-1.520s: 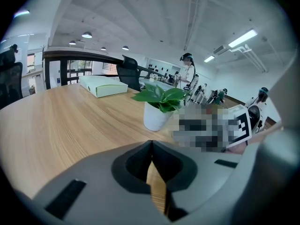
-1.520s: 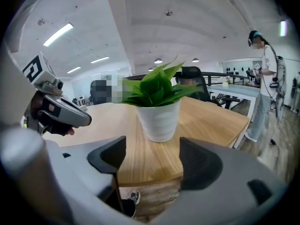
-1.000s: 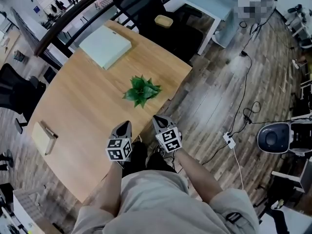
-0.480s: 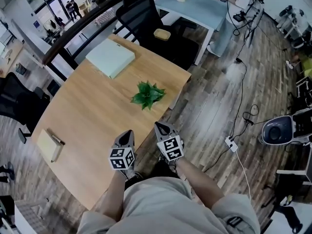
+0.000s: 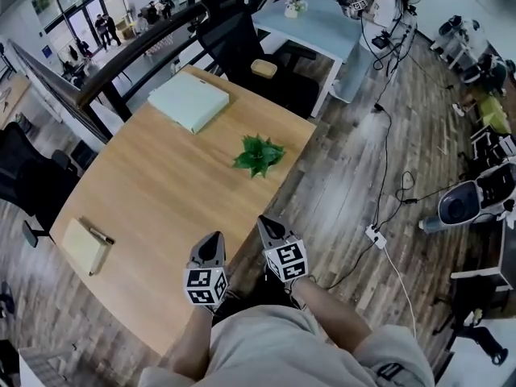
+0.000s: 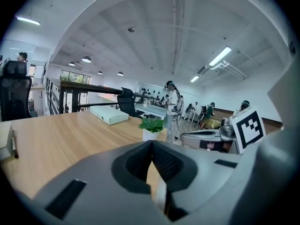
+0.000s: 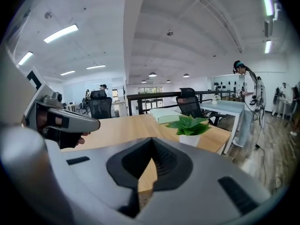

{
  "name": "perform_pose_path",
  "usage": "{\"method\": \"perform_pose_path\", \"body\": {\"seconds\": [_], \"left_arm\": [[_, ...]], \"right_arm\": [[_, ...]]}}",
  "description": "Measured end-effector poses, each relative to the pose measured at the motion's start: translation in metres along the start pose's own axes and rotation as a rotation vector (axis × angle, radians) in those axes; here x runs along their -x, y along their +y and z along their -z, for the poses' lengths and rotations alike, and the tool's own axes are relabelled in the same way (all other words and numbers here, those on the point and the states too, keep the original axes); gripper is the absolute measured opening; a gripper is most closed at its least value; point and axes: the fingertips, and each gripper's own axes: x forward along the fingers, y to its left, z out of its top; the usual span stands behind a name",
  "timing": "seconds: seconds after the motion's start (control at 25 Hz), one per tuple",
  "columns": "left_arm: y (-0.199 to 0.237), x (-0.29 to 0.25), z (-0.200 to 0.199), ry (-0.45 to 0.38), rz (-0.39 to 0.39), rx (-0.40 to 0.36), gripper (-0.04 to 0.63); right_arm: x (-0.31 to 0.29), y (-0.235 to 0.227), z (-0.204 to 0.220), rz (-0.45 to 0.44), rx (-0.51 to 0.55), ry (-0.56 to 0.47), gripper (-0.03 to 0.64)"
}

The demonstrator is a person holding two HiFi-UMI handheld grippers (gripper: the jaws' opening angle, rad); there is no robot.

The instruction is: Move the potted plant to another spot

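Fingers (image 6: 133, 165) of the left gripper (image 5: 211, 239) are pressed together with nothing between them, and those of the right gripper (image 5: 264, 221) are likewise closed and empty. Ahead of both pairs of fingertips and well apart from them, the potted plant (image 5: 259, 153) stands upright on the wooden worktop (image 5: 153, 192), close to the edge on the right gripper's side.

It looks small and probably light. The white pot (image 7: 190, 140) seems rigid and smooth-walled, so it may slip under a loose pinch; whether it is ceramic or plastic I cannot tell. The leaves (image 7: 191, 122) spread wider than the pot. They are soft and would bend or tear, so they offer no hold.

The best place to take hold is likely the pot's wall below the foliage, squeezed from opposite sides once the fingers have opened. It should be kept upright so no soil spills. Because it stands so near the edge, a clumsy nudge on approach could tip it off the worktop.
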Motion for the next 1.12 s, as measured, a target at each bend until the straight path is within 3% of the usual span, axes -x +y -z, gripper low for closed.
{"method": "perform_pose_path", "body": {"seconds": [0.32, 0.68, 1.12], "left_arm": [[0.013, 0.040, -0.035, -0.089, 0.040, -0.033, 0.011], [0.006, 0.059, -0.095, -0.215, 0.082, -0.102, 0.011], [0.002, 0.066, -0.127, -0.284, 0.072, -0.129, 0.011]], "right_arm": [[0.022, 0.043, -0.050, 0.050, 0.005, -0.123, 0.003], [0.046, 0.056, -0.122, 0.086, 0.055, -0.273, 0.003], [0.058, 0.048, -0.162, 0.128, 0.159, -0.332, 0.003]]}}
